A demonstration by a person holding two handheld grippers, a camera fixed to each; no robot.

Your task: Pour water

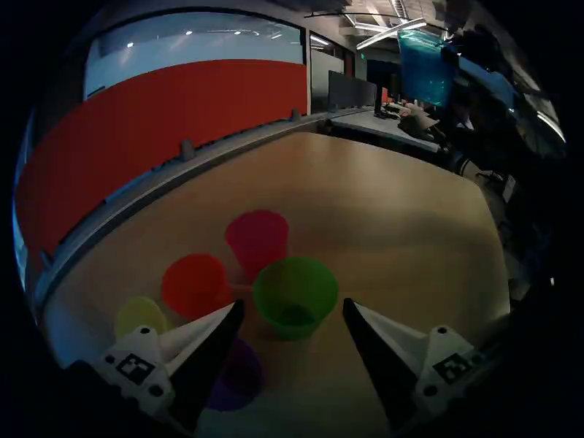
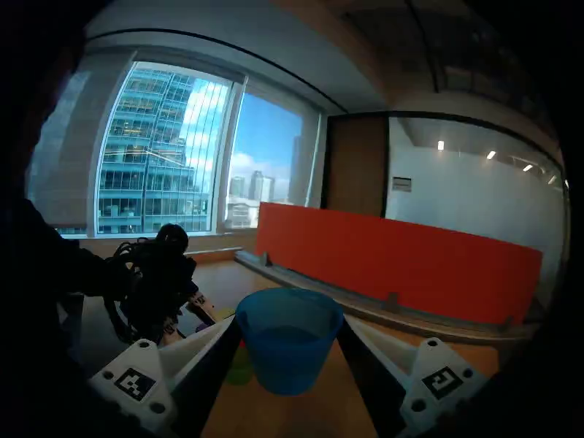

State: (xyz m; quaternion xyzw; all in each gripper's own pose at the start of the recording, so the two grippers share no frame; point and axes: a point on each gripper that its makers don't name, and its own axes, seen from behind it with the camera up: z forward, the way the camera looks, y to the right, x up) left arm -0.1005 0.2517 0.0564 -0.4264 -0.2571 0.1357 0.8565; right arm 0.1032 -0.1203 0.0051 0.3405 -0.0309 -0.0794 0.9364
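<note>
Five cups stand clustered on the wooden table; a sixth is held in the air.

Left gripper view, left to right:
1. Yellow cup: at the table's near edge, lower part cut off by the left finger.
2. Red cup: upright, just beside the yellow one.
3. Purple cup: nearest of all, largely hidden behind the left finger, dim, rim hard to trace.
4. Magenta cup: upright, farthest of the cluster.
5. Green cup: upright. Whether it touches the magenta cup cannot be told, nor whether anything lies in its dark bottom.
6. Left gripper: fingers spread wide with nothing between them, tips either side of the green cup and apart from it.
7. Red partition: runs along the table's far edge.
8. Blue cup: upper right, raised well above the table. What holds it is too dark to make out.

Right gripper view, left to right:
9. Dark sleeve: at the left edge, reaching to the far-off left gripper, whose details are lost in shadow.
10. Window: towers and sky beyond.
11. Right gripper: fingers closed onto the blue cup, one against each side. The cup is upright, with water below its rim. It hides most of a green patch underneath.
</note>
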